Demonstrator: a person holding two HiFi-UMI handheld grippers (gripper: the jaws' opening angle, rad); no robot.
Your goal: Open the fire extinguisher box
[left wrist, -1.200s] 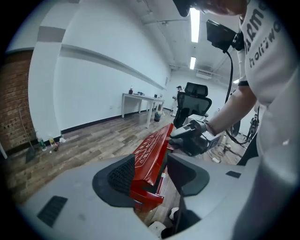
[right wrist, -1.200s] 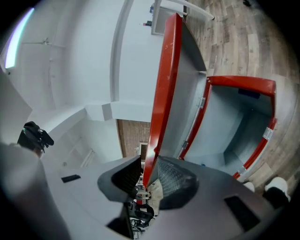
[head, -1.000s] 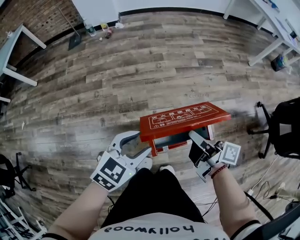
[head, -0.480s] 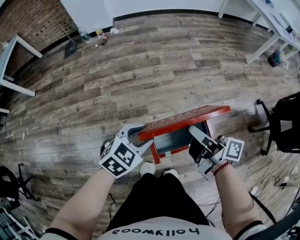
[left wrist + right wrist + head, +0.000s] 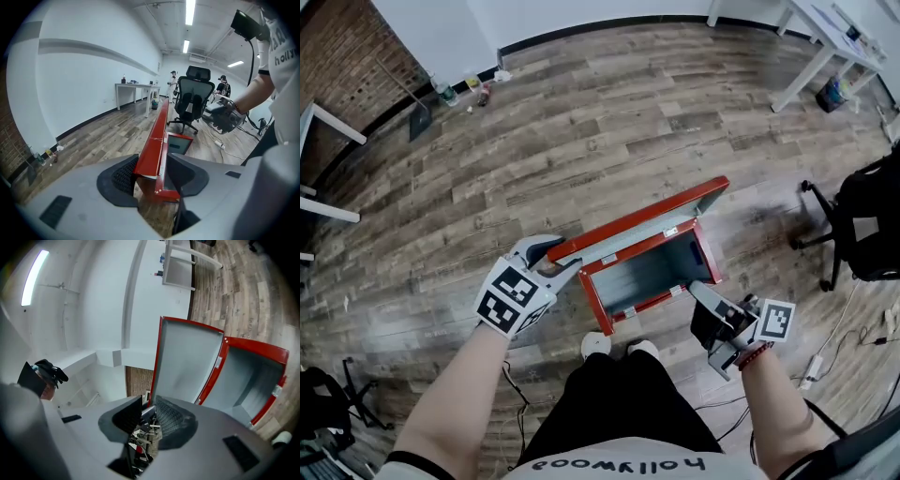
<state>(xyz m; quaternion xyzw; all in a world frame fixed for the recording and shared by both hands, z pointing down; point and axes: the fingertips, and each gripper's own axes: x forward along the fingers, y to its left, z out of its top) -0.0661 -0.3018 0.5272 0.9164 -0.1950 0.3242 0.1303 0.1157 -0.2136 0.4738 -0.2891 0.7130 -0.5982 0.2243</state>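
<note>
Fire extinguisher box (image 5: 649,274) – red, with a grey interior – lies on the wooden floor (image 5: 609,122) at the centre of the head view, just above the person's shoes (image 5: 619,347). Its lid (image 5: 637,228) stands open along the upper left side of the box, tilted up off the opening. The interior shows only bare grey walls.

Left gripper (image 5: 555,258): at the left end of the lid, left of frame centre. In the left gripper view the jaws straddle the near corner of the lid. The red outer face lies against the left pad and the inner rim lies at the right pad – clenched on the lid. The lid runs away from the jaws towards the upper middle of that view, with the box body to its right.

Right gripper (image 5: 698,292): lower right of the head view, just beside the box's lower right corner and not touching it. In the right gripper view its jaws stand apart with nothing between them – released. The lid's grey inner face rises beyond the jaws at frame centre, and the box opening lies to its right.

An office chair (image 5: 862,230) stands at the right edge of the head view, well apart from the box.
</note>
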